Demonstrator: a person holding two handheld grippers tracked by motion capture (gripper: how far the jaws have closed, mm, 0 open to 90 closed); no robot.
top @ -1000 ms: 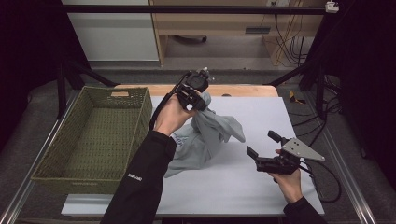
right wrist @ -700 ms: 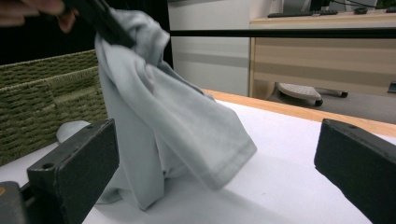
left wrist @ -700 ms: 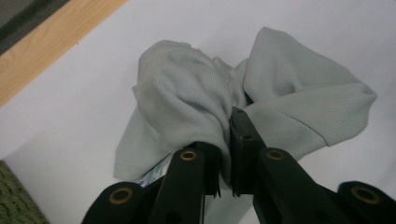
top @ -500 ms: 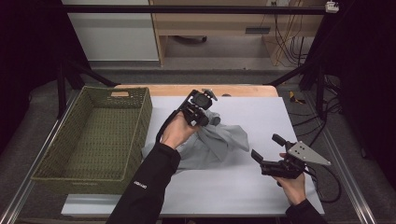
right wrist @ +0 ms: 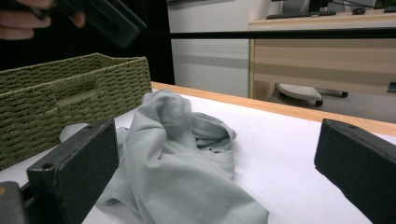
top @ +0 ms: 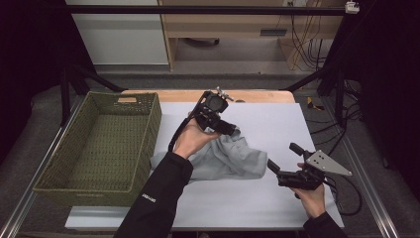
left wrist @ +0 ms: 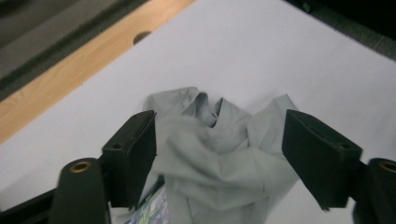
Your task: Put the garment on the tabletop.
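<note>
Left gripper [top: 233,131] hangs over one grey cloth [top: 228,158], jaws just opened, nothing gripped; a sleeve [top: 158,198] hides the cloth's left edge. One basket [top: 49,186] holds nothing.

Its own view shows the crumpled cloth [left wrist: 219,154] between spread jaws, bottom cut off.

Right gripper [right wrist: 215,186], jaws apart, faces the cloth [right wrist: 173,172].

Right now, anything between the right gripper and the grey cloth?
Nothing visible. The right gripper is open and aimed at the grey cloth, with bare white table between them. The left gripper hangs open above the cloth.
</note>
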